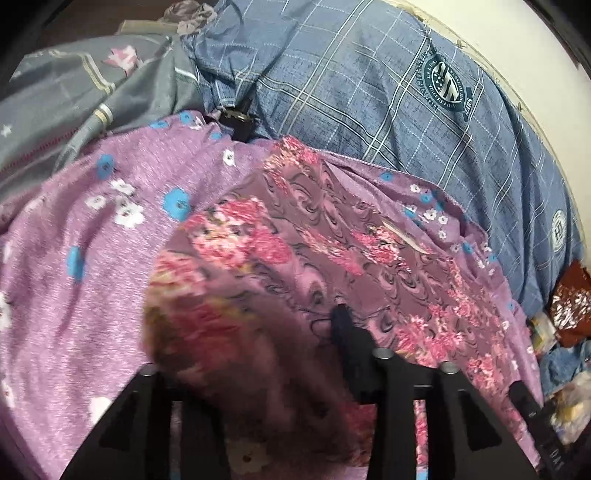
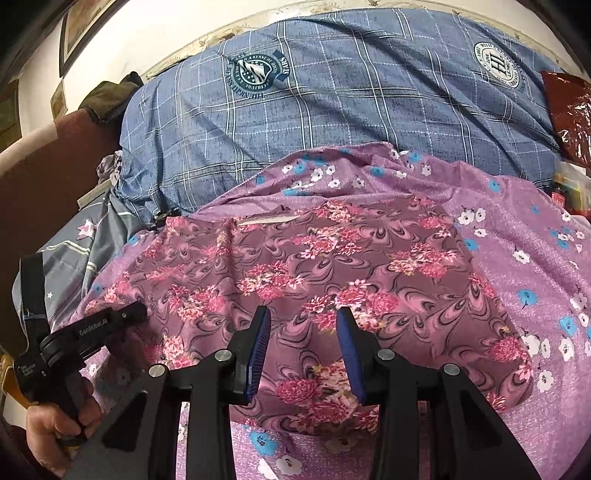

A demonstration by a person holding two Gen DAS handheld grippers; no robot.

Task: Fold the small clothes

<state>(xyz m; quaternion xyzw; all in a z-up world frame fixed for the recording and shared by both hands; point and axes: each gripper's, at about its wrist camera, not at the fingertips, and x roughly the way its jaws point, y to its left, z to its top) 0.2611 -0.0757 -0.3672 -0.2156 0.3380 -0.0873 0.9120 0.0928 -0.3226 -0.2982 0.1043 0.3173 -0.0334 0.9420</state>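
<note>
On the lilac flowered bedsheet (image 2: 517, 258), the thin, limp floral garment (image 2: 314, 266) is best pinched at its edge; left gripper (image 1: 295, 332) is closed on a bunched fold, right gripper (image 2: 303, 347) is held part-open, empty

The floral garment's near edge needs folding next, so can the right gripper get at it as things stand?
Probably yes: the right gripper hangs open directly over the floral garment near edge, nothing lying between.

A bedroom in a home.
A bed under a lilac floral sheet (image 2: 517, 258) carries a blue checked quilt (image 2: 332, 122) and a grey quilt (image 1: 92, 92); a framed picture (image 2: 79, 26) hangs on the pale wall (image 2: 147, 29) behind.
</note>
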